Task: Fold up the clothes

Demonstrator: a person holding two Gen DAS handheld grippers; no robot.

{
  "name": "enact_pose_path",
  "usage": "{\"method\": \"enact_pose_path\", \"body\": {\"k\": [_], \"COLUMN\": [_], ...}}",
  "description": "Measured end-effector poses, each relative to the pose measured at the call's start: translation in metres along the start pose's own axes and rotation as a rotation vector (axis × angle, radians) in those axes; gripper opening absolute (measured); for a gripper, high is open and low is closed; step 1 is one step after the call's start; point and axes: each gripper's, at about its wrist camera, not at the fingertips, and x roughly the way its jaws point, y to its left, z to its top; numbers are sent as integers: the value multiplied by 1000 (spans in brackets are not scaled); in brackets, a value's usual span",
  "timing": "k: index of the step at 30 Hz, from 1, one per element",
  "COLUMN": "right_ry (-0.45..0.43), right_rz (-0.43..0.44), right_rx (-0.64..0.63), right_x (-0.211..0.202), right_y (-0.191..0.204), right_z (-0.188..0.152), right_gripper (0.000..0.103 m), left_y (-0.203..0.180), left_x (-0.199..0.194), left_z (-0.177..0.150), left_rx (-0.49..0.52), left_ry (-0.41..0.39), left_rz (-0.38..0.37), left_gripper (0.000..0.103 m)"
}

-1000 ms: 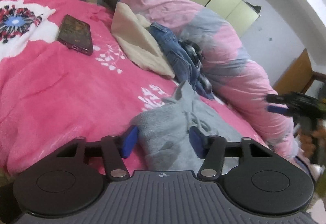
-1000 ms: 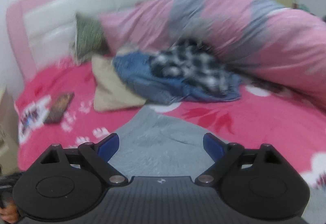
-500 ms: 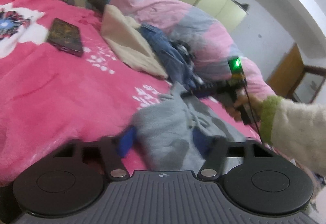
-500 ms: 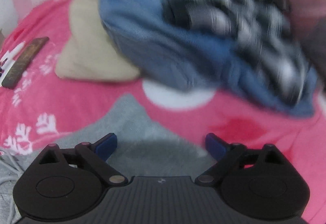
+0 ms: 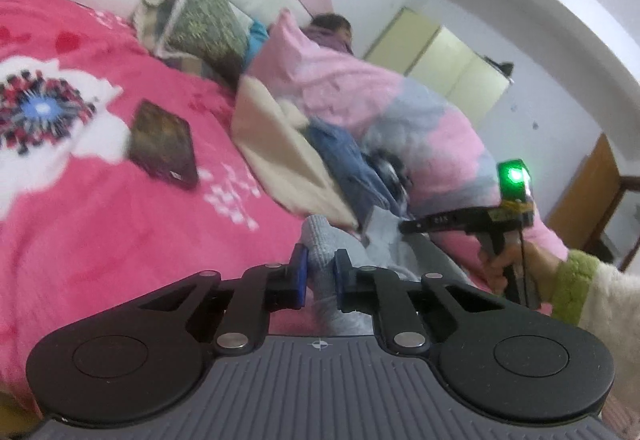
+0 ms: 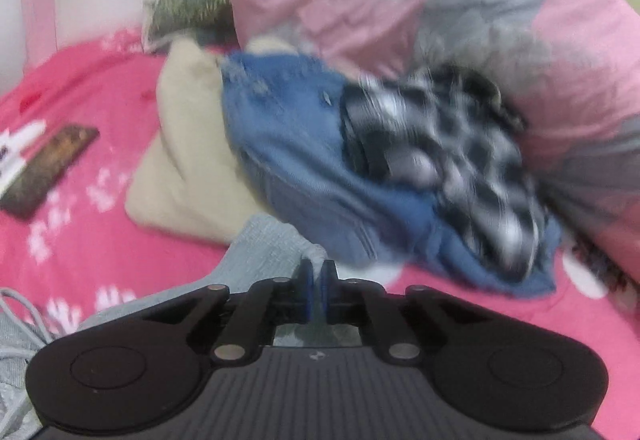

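A grey knit sweater [image 5: 326,240] lies on the pink bedspread [image 5: 100,224]. My left gripper [image 5: 319,274] is shut on a bunched fold of it, lifted a little off the bed. In the right wrist view the same grey sweater [image 6: 268,244] runs from the lower left up to my right gripper [image 6: 317,290], which is shut on its edge. The right gripper [image 5: 416,226] also shows in the left wrist view, held by a hand in a cream sleeve with a green cuff [image 5: 576,292].
Blue jeans [image 6: 304,168], a black-and-white checked garment [image 6: 440,144] and a beige cloth [image 6: 188,160] lie piled beyond the sweater. A dark phone [image 5: 164,144] rests on the bedspread. A pink-grey duvet [image 5: 400,108], a green cushion [image 5: 204,20] and a person lying there are behind.
Both grippers were open over the grey sweater; both have now closed on it. The left one has pulled a fold up, and the right one has moved down to the sweater's edge.
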Motion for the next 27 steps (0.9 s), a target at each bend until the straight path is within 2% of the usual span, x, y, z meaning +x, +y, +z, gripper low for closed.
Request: {"method": "enact_pose_path", "body": {"k": [3, 6, 11, 12, 15, 17, 19, 22, 27], "right_ry": [-40, -51, 18, 28, 32, 24, 0, -45, -103], "right_rz": [21, 23, -7, -30, -96, -98, -105, -120, -144], "right_rx": [-1, -17, 6, 5, 35, 82, 119, 189, 335], "right_x": [3, 21, 68, 75, 79, 66, 47, -2, -95], "right_y": [9, 20, 22, 22, 17, 9, 1, -14, -39], "right_z": [18, 25, 5, 0, -4, 0, 2, -6, -29], "right_gripper": [3, 3, 4, 5, 20, 37, 50, 52, 52], "left_y": [10, 22, 28, 27, 29, 31, 30, 27, 8], "left_x": [-2, 2, 10, 12, 13, 9, 1, -12, -34], "left_z": [11, 13, 10, 9, 10, 11, 13, 18, 24], "left_rx": [-20, -43, -49, -41, -55, -74, -71, -59, -7], "left_ry": [-40, -26, 31, 42, 80, 91, 76, 46, -13], "left_rz": [35, 74, 115, 122, 138, 149, 176, 202, 221], "left_gripper": [11, 12, 13, 15, 23, 33, 49, 57, 61]}}
